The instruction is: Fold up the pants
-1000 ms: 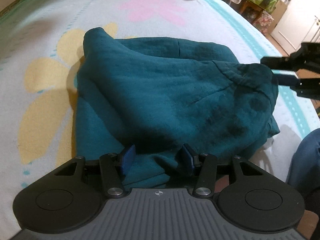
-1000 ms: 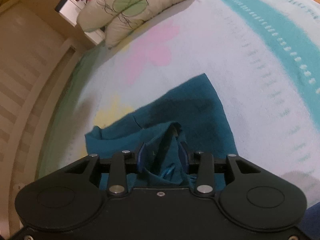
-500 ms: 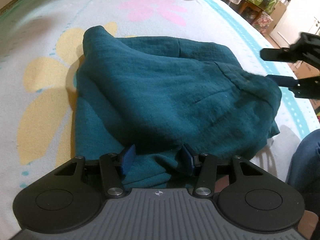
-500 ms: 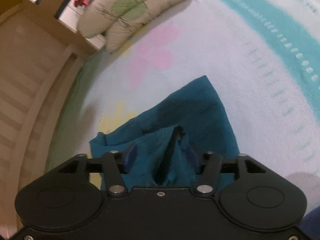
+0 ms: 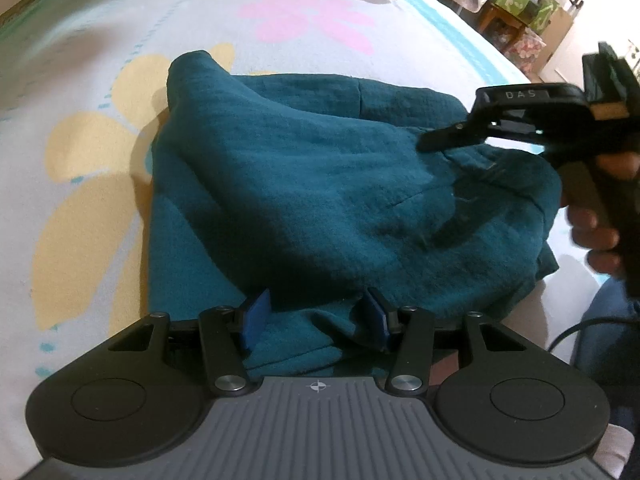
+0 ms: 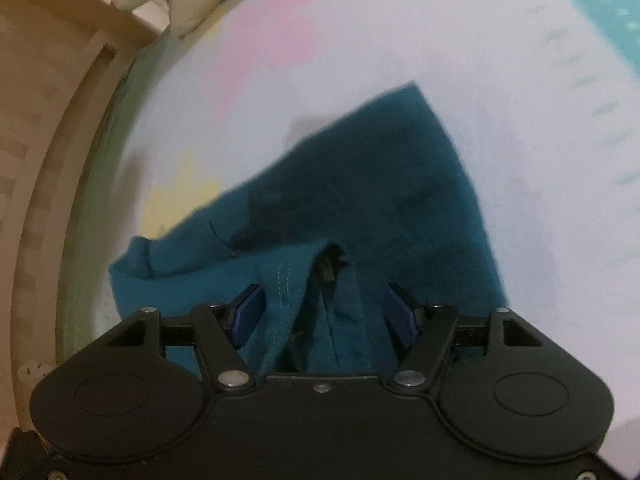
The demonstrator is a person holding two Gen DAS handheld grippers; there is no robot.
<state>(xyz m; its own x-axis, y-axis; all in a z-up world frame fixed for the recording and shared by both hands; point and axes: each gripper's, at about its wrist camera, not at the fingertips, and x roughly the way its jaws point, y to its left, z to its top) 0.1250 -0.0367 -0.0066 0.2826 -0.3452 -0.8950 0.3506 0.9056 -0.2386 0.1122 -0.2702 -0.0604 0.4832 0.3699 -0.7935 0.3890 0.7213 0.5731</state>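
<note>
While my left gripper [image 5: 316, 322] is clamped on the near hem of the teal pants [image 5: 304, 184] lying half folded on the flowery bedspread [image 5: 88, 80], my right gripper [image 6: 324, 316] has just been opening, waistband loose between its pads. Folded layer could flop back. Only the left view shows the hand [image 5: 596, 224].
</note>
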